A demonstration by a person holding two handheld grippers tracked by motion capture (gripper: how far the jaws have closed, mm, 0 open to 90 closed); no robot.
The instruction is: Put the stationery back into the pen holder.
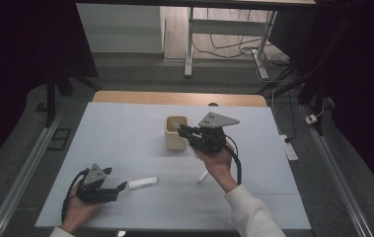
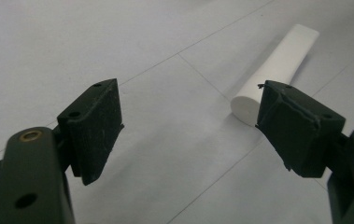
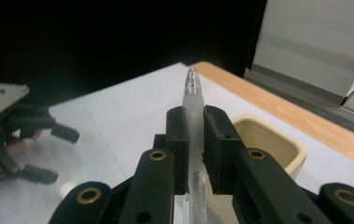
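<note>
A: How is the right tool now?

B: Its two jaws stand close together and they press on a clear pen from both sides. The pen goes straight between the pads, and its frosted end with the pointed tip sticks out past them. In the high view the right tool is lifted above the counter, and its front end is just at the rim of the cream cup.

A: And the cup, where does it stand?

B: It stands upright near the middle of the counter, a little toward the far edge. In the right gripper view the cup is to the right of the jaws and lower than the tip of the pen.

A: What about the left tool?

B: Its jaws are wide apart and nothing is between them. In the high view the left tool is low near the front left of the counter.

A: Is something near it?

B: Yes, a white tube lies flat on the counter. Its round end is just beside the tip of the right-hand jaw in the left gripper view; I cannot tell if they touch. In the high view the tube lies just to the right of the left tool, well apart from the cup.
</note>
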